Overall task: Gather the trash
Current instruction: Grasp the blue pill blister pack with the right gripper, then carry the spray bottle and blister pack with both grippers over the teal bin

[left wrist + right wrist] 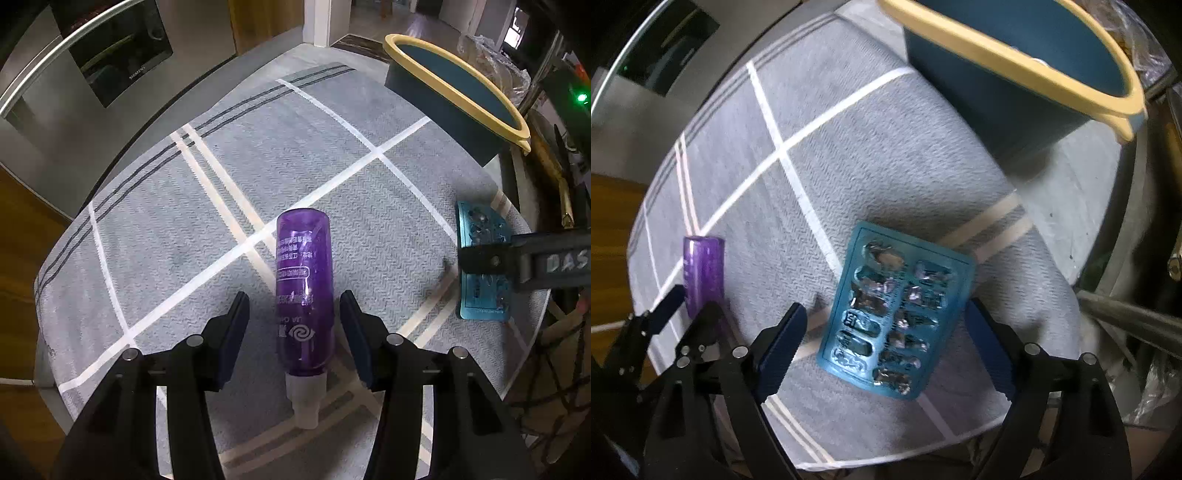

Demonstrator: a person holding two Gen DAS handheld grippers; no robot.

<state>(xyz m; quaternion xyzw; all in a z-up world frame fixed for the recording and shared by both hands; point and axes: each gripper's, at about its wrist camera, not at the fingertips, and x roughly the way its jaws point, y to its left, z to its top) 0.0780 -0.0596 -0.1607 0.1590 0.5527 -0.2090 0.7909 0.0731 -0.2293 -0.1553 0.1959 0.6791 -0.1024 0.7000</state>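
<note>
A home kitchen: a stainless built-in oven (110,55) stands beside wooden cabinet fronts (255,22), and a grey checked cloth (258,177) covers the small table.

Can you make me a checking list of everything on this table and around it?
Surface: grey cloth with white stripes.
Job's things: purple bottle lying flat; blue blister pack, emptied; teal bin with yellow rim.
Clutter: nothing seen.
Grippers: left gripper open around bottle, pads apart from it; right gripper open around blister pack.
Cables: dark cords at table edge.
Surroundings: steel appliance; crinkled plastic behind bin.
</note>
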